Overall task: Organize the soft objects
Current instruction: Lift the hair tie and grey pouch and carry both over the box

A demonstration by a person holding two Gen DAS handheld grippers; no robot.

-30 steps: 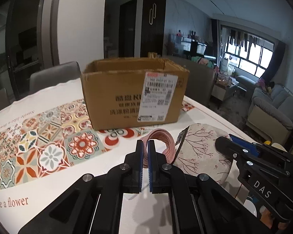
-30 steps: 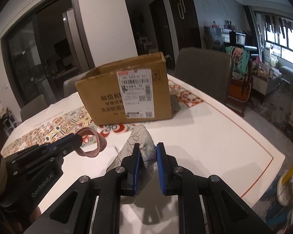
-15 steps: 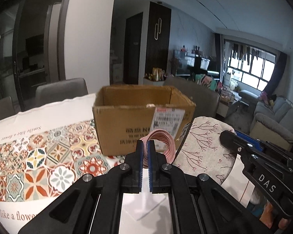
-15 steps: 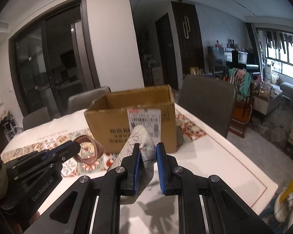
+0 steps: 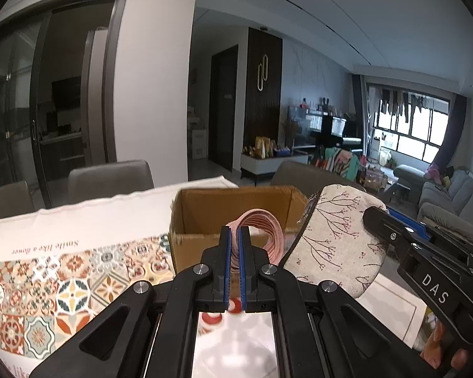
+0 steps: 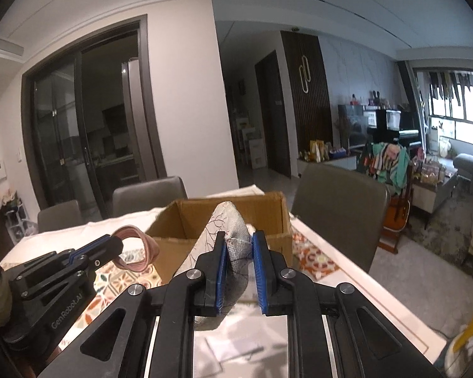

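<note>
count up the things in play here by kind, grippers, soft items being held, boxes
grippers: 2, left gripper shut on the pink coiled strap, right gripper shut on the floral fabric pouch
soft items held: 2, the strap and the pouch
cardboard box: 1, open-topped, on the table
total: 5

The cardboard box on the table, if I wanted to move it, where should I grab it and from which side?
Probably a top edge of the cardboard box: it stands upright with its top open, so the thin wall gives a rim to pinch. Come from above at the near wall, one finger inside, one outside. Both tools are full now.
</note>
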